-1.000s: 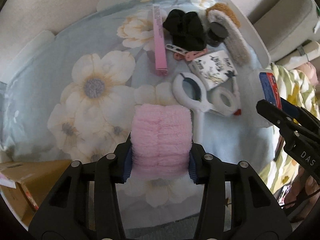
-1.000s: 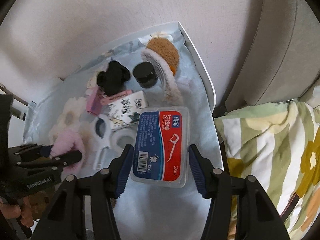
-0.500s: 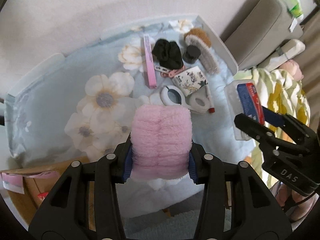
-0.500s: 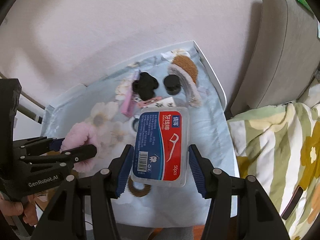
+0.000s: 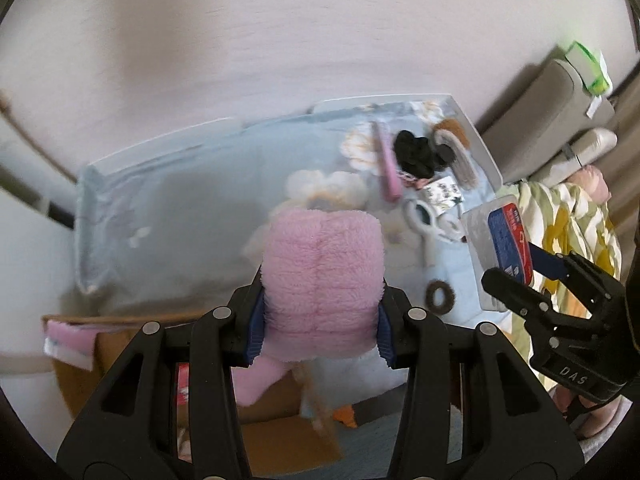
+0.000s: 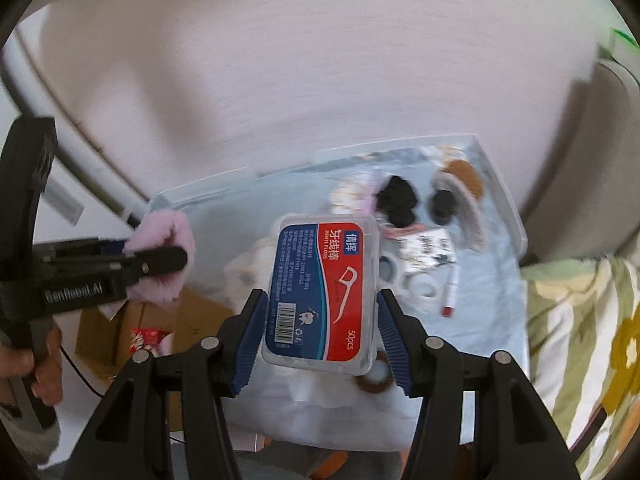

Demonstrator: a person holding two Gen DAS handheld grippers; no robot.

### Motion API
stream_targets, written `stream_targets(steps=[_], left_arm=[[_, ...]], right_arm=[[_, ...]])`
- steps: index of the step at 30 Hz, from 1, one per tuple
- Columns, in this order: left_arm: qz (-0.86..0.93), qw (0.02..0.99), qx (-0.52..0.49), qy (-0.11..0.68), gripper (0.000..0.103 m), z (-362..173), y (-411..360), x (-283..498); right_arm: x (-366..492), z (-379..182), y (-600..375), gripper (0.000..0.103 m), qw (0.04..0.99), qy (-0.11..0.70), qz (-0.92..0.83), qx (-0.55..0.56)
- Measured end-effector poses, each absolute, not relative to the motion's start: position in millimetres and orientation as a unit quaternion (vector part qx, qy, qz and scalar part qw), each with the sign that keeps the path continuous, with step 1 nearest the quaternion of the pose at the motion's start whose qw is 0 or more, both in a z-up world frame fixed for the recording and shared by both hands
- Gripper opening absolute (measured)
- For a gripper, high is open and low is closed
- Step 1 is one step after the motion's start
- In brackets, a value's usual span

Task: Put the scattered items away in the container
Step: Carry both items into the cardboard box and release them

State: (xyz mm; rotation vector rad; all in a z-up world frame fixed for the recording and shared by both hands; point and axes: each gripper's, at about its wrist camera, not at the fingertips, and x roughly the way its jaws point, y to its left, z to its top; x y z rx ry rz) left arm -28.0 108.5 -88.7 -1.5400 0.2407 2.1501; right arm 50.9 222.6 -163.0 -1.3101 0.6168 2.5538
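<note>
Clearly, the left gripper point(image 5: 320, 320) is clamped on a fluffy pink cloth point(image 5: 322, 276), its blue-padded jaws pressed into both sides of the plush. Below it sits an open cardboard box point(image 5: 280, 432) on the floor, beside the table; part of the cloth hangs down over the box's opening. In the right wrist view that gripper's side reads roughly "GenRobot.AI", blurred.

The right gripper point(image 6: 320, 320) grips a clear plastic floss pick box point(image 6: 324, 292) between its jaws, raised above the near edge of the table point(image 6: 508, 216), which wears a pale blue floral cloth. The box's red and blue label reads "DENTAL FLOSS" and "50pcs", with Chinese characters, a barcode and a white floss-pick drawing. Seen from the left wrist, the right gripper's body bears the letters "DAS".

On the table's far right lie a black scrunchie point(image 6: 396, 202), a black jar lid point(image 6: 442, 204), a brown and grey brush point(image 6: 466, 182), a pink stick point(image 5: 386, 164), a small printed packet point(image 6: 430, 252) whose writing is too blurred to read, a white hand mirror point(image 5: 422, 220) and a red-tipped pen point(image 6: 450, 292). A brown hair tie point(image 5: 560, 295) lies near the front edge.
</note>
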Motion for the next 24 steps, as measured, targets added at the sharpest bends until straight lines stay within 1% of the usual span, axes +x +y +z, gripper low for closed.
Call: stream_targets(steps=[7,12,19,24], left_arm=[[0.795,0.190,-0.574,0.058,0.041,-92,38,-36],[0.787,0.160,-0.595,0.017,0.041,-110,-13,-27],[0.776,0.116,-0.620,0.016,0.041,-140,-65,-10],[0.766,0.096,-0.635,0.001,0.041,-159,-90,-6]], right_arm=[[28,-162,172,0.051,0.038,0.175,0.874,-0.452],[9,-163,137,0.051,-0.006,0.146,0.875,-0.462],[-14,-170,85,0.051,-0.068,0.097,0.867,-0.485],[-23,-183,53,0.051,-0.097,0.083,0.854,-0.504]])
